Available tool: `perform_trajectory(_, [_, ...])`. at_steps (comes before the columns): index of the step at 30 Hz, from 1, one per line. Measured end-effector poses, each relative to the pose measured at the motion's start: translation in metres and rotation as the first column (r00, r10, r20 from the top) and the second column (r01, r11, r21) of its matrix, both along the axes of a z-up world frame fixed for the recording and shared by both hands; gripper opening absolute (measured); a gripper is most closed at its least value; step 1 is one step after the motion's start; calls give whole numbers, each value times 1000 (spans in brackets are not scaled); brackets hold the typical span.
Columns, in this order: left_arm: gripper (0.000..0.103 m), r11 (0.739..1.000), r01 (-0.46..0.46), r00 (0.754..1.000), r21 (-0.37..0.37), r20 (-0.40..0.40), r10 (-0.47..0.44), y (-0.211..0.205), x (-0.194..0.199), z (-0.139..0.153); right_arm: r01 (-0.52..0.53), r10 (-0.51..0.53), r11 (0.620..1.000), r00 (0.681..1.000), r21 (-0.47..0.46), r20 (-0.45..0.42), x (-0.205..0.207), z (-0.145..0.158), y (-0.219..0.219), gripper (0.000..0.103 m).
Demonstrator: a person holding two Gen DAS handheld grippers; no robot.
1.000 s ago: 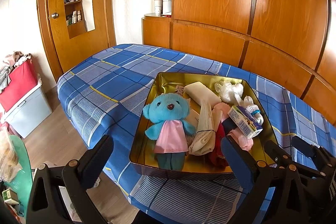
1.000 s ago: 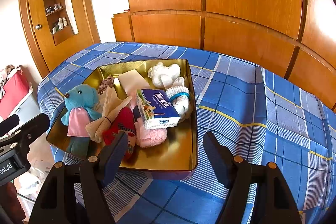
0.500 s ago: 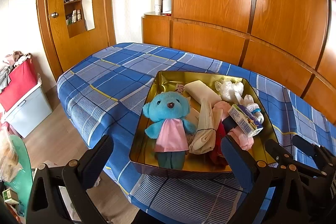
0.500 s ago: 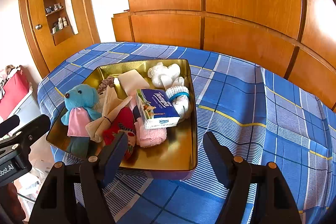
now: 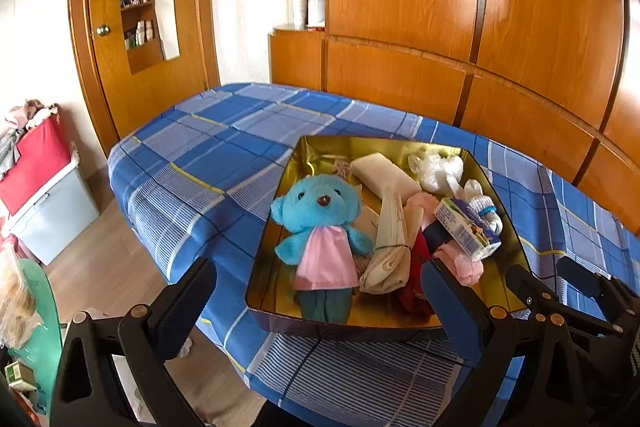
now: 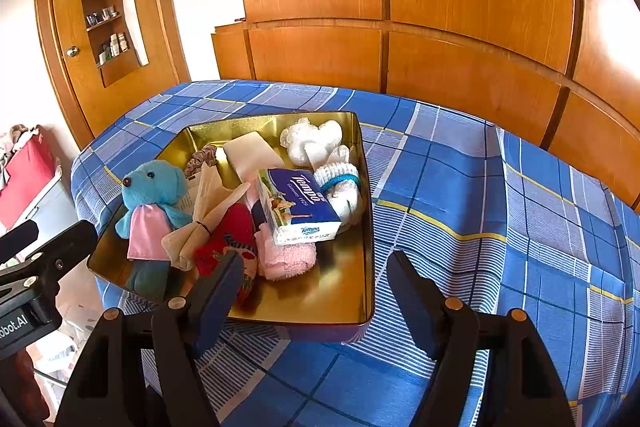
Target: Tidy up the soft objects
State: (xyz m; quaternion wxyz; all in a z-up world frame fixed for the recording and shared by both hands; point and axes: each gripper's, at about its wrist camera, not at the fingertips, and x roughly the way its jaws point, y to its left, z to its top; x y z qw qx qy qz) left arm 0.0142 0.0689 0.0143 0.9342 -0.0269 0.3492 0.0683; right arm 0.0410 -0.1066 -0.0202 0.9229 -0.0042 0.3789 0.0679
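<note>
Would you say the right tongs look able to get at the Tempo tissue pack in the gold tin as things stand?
Probably yes. The right tongs are open and empty, hanging just short of the gold tin, and the Tempo tissue pack lies on top of the pile with nothing covering it.

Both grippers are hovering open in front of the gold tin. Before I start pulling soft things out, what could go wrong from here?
1. The tissue pack lies tilted on top of the pink towel and other pieces; pulling something from under it may tip it.
2. The gold tin sits near the bed's front edge, so a snagged pull could drag it off.
3. The blue bear overlaps the tied cream cloth; closing the left gripper may pinch both.
</note>
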Motion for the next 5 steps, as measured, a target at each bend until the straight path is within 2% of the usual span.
perform_trajectory(1, [97, 1000, -4, 1000, 7, 11, 4, -1, -1, 1, 2, -2, 1000, 1000, 1, -1, 0, -1, -1, 75])
perform_trajectory(5, [99, 1000, 10, 1000, 7, 16, -10, -3, 0, 2, 14, -14, 1000, 1000, 23, -7, 3, 1, -10, 75])
